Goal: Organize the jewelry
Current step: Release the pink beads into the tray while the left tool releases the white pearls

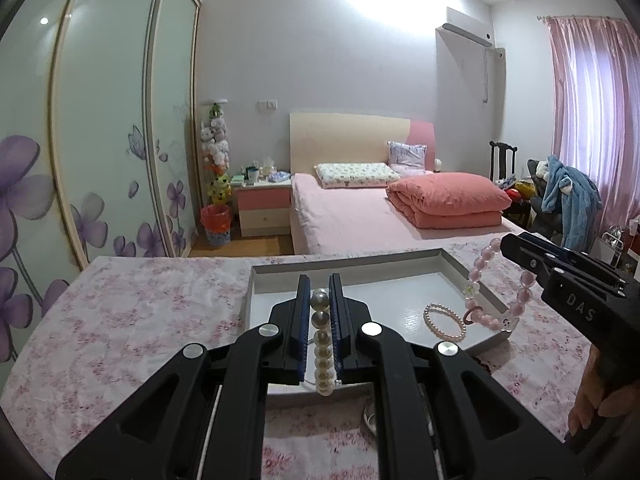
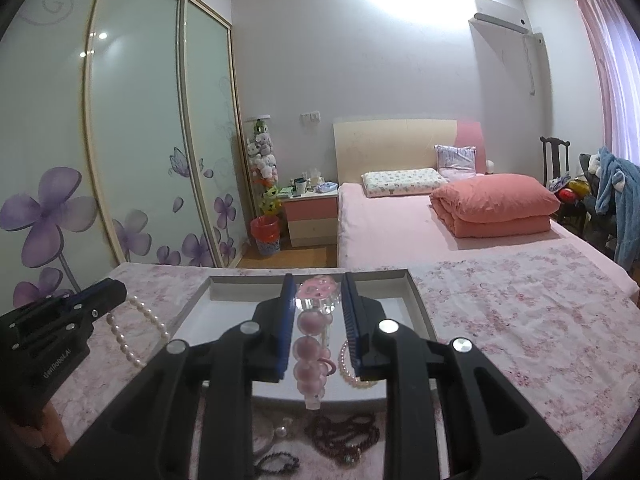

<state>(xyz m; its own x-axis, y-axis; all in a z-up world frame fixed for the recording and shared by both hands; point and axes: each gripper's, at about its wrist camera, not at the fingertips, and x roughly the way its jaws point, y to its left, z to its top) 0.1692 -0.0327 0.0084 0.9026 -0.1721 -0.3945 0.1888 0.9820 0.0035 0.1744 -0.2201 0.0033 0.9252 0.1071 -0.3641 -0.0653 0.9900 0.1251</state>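
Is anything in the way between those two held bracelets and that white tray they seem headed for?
Nothing visible blocks them. The left claw holds a white pearl bracelet, the right claw a pink glass-bead bracelet. The shallow white tray is open-topped; only a small pearl bracelet lies inside, leaving bare floor.

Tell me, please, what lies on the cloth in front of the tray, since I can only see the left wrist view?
Observer: A dark red bead necklace lies heaped on the cloth, just in front of the tray.
Operator: Is anything else down there?
Observer: Yes, a black bead bracelet lies to its left, near the picture's bottom edge.
Operator: And how do my pearls hang?
Observer: The pearl strand droops in a loop from the left gripper, over the cloth beside the tray.
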